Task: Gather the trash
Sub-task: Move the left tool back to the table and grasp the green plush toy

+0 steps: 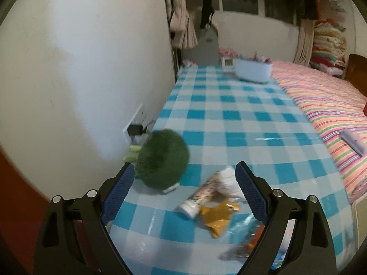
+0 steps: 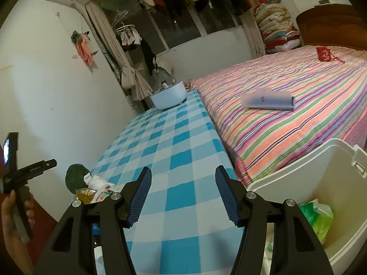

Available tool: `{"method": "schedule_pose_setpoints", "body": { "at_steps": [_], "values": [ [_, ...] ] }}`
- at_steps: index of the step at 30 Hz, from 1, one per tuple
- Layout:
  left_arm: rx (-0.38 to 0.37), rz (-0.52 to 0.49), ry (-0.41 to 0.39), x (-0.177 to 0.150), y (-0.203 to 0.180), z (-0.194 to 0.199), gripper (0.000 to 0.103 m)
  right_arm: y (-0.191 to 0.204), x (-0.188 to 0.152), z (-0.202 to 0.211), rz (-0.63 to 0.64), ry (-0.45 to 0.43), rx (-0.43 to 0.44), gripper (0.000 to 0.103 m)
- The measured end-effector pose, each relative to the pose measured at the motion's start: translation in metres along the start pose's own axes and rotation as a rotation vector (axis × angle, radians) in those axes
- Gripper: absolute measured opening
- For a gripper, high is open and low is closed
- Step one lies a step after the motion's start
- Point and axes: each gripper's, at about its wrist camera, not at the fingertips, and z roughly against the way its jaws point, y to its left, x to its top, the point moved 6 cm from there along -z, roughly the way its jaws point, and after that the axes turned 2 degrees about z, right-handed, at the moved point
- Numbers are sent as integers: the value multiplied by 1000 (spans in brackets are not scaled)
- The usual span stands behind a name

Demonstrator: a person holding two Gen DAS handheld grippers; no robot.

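In the left wrist view my left gripper (image 1: 183, 171) is open above a pile of trash on the blue checked table (image 1: 229, 114): a printed white wrapper (image 1: 206, 194), a crumpled yellow wrapper (image 1: 218, 215) and an orange and clear wrapper (image 1: 247, 240). A round dark green object (image 1: 162, 158) lies just beyond the left finger. In the right wrist view my right gripper (image 2: 183, 181) is open and empty over the table (image 2: 179, 137). The white trash bin (image 2: 298, 174) stands at the lower right with a green bag (image 2: 318, 215) inside. The trash pile (image 2: 96, 190) shows at the left.
A white wall (image 1: 91, 68) runs along the table's left side, with a socket and plug (image 1: 135, 128). A pale blue basin (image 1: 252, 71) sits at the table's far end. A striped bed (image 2: 298, 114) lies to the right with a flat box (image 2: 268, 99) on it.
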Motion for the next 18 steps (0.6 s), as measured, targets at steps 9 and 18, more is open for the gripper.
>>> {"method": "schedule_pose_setpoints", "body": {
  "at_steps": [9, 18],
  "values": [
    [-17, -8, 117, 10, 24, -66, 88, 9, -4, -8, 19, 9, -1, 57],
    [-30, -60, 211, 11, 21, -117, 88, 15, -11, -19, 42, 43, -17, 57]
  ]
}}
